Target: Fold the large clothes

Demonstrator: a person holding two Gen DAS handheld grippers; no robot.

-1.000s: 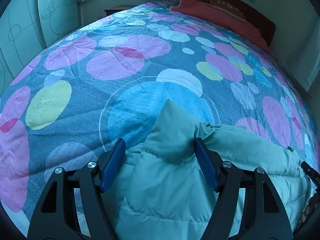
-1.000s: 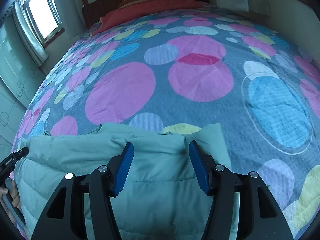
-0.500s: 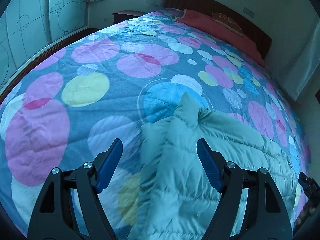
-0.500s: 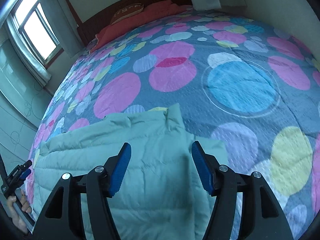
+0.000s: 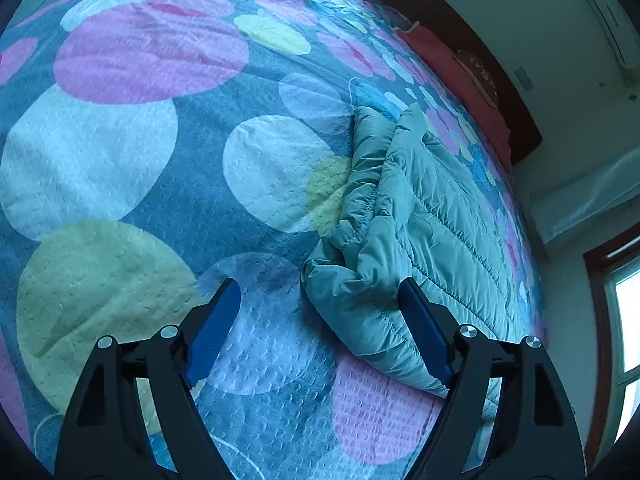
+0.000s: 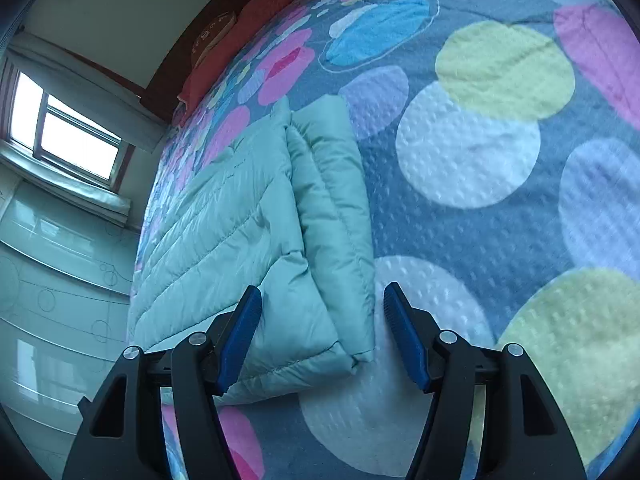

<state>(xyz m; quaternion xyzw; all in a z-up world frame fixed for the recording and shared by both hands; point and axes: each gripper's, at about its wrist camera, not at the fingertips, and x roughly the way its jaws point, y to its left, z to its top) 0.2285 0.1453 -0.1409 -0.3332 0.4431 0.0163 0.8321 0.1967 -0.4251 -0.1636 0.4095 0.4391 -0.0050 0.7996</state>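
A mint-green quilted jacket (image 5: 420, 208) lies folded on the spotted bedspread (image 5: 120, 160). In the left wrist view it sits to the right, and its near corner reaches in between the fingers. My left gripper (image 5: 318, 332) hangs over that corner with its jaws opening, the pads pressing on nothing. In the right wrist view the jacket (image 6: 240, 220) runs up the left half, its folded edge lying between the fingers. My right gripper (image 6: 322, 340) stands open above that edge, both pads clear of the cloth.
The bedspread (image 6: 480, 160) spreads wide beside the jacket. A red pillow (image 5: 452, 64) and a dark headboard (image 6: 160, 80) sit at the far end. A window (image 6: 64, 136) and pale wardrobe doors (image 6: 40, 300) lie beyond the bed's edge.
Both grippers have pulled back off the jacket and rolled, so the bed now looks tilted. Their jaws stand wider. The jacket lies folded, no longer filling the gap between the fingers.
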